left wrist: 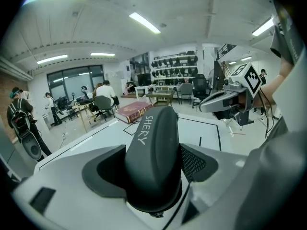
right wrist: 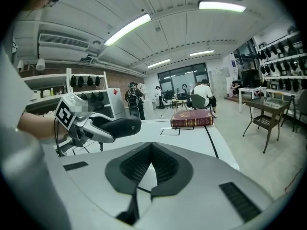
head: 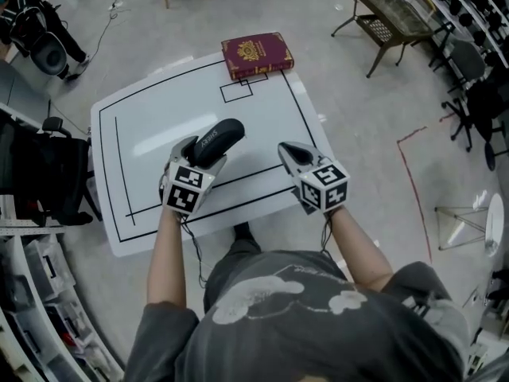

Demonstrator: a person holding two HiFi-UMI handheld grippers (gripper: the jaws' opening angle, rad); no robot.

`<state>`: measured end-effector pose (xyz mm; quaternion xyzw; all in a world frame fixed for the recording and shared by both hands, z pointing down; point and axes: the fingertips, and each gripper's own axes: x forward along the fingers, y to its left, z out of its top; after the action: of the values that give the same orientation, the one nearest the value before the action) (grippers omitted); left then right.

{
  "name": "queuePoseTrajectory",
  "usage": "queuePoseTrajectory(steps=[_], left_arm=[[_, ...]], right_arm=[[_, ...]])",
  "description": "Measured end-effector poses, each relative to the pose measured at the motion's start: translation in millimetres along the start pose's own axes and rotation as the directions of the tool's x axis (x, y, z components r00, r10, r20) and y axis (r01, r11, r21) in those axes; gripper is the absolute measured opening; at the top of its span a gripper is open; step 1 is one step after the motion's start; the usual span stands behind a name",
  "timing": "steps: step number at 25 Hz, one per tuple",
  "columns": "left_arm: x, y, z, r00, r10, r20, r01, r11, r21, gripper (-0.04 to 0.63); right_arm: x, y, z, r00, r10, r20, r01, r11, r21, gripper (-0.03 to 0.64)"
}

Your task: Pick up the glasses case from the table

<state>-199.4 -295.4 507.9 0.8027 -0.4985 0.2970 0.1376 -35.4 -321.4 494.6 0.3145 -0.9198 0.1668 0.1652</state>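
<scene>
White table [head: 151,134], left gripper [head: 199,156] fingers clamped on glasses case [head: 218,139], right gripper [head: 291,153] fingers closed, empty.

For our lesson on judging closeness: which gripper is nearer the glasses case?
Left. The left gripper clamps the glasses case above the table; the right gripper hovers to its right, apart, jaws together and empty.

Ceiling tubes [right wrist: 127,29] lit the room brightly and evenly. Soft glare streaked the table [head: 159,138] near its left edge. Both gripper views bulged, corners black.
</scene>
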Motion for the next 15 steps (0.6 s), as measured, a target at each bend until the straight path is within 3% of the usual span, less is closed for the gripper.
queuePoseTrajectory(steps=[15], left_arm=[[-69.6,-109.7,-28.5,0.996,0.075,0.039,-0.074,0.997,-0.036,0.339]], right_arm=[[-90.2,33.8,-30.0,0.997,0.072,0.033,-0.070,0.996,-0.062,0.000]])
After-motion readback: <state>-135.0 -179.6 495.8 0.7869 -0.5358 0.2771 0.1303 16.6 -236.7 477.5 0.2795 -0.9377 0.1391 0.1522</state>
